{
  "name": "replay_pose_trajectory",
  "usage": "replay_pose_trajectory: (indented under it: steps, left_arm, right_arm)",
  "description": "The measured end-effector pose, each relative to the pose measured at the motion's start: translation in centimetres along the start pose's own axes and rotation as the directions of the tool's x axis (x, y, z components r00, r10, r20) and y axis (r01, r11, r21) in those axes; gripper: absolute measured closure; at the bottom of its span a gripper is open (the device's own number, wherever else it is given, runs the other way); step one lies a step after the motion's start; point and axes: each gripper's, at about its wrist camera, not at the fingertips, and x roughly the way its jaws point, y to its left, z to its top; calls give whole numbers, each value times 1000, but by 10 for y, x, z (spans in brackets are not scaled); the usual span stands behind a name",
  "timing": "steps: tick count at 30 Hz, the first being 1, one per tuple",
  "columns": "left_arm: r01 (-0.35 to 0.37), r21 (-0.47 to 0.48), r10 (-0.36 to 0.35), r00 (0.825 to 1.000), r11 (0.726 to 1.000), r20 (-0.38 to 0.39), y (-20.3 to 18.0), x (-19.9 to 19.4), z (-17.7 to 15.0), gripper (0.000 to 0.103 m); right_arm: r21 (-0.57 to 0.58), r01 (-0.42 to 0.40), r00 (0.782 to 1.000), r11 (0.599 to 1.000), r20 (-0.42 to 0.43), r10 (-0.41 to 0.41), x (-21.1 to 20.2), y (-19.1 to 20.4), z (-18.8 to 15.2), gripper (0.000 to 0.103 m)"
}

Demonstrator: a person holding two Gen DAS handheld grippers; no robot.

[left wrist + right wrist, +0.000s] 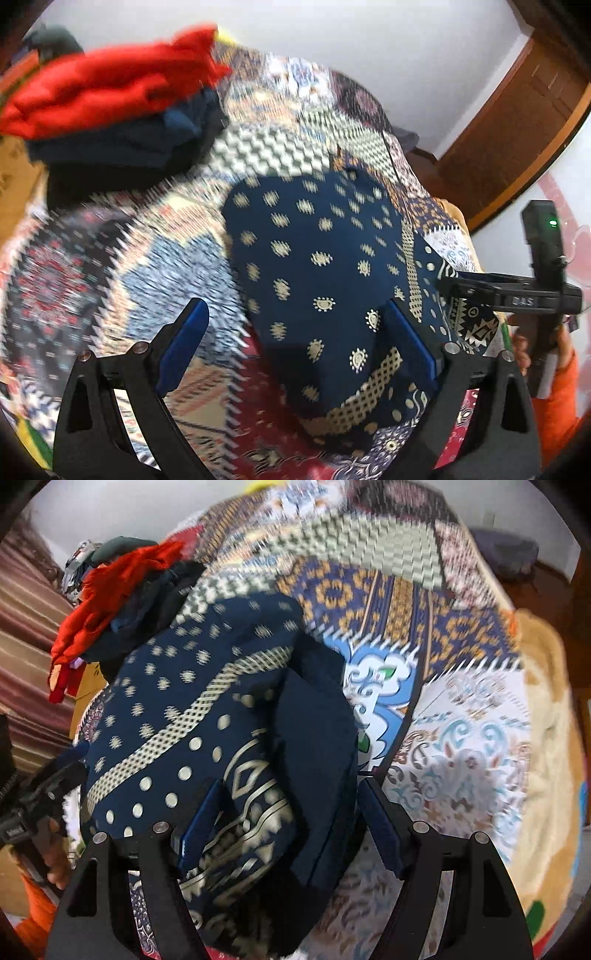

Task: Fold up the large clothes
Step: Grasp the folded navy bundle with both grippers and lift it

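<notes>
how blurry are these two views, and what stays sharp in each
Left wrist view: quilt and red clothes smeared by motion blur, the navy garment only mildly soft, left gripper fingers crisp; fisheye bends the door frame. Right wrist view: the quilt streaks, the garment print is soft, right gripper sharp; dark corners in both.

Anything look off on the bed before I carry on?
Nothing damaged or spilled. The red garment on top of the stack hangs unevenly over the dark clothes beneath. The patterned navy garment is still bunched, not flat.
</notes>
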Motion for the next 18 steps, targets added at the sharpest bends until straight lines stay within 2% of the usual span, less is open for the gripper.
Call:
replay_pose_trajectory:
  steps: [6, 9, 12, 15, 18]
  left_arm:
    - [123, -140, -132, 989, 983, -63, 15, 35, 7, 2]
    - [180, -210, -205, 973, 961, -103, 22, 54, 11, 0]
    - [204, -269, -245, 961, 941, -129, 28, 68, 12, 0]
    - [239, -331, -303, 939, 913, -160, 32, 78, 13, 0]
    - [283, -419, -388, 902, 863, -189, 40, 90, 12, 0]
  right_arm:
    - [45, -132, 987, 990, -81, 135, 23, -11, 10, 24]
    - [85, -196, 973, 977, -109, 204, 35, -14, 18, 23]
    - [115, -222, 964, 968, -125, 236, 44, -13, 26, 22]
    - [130, -262, 951, 956, -132, 278, 48, -11, 32, 21]
    - [152, -295, 942, 943, -121, 314, 55, -7, 36, 23]
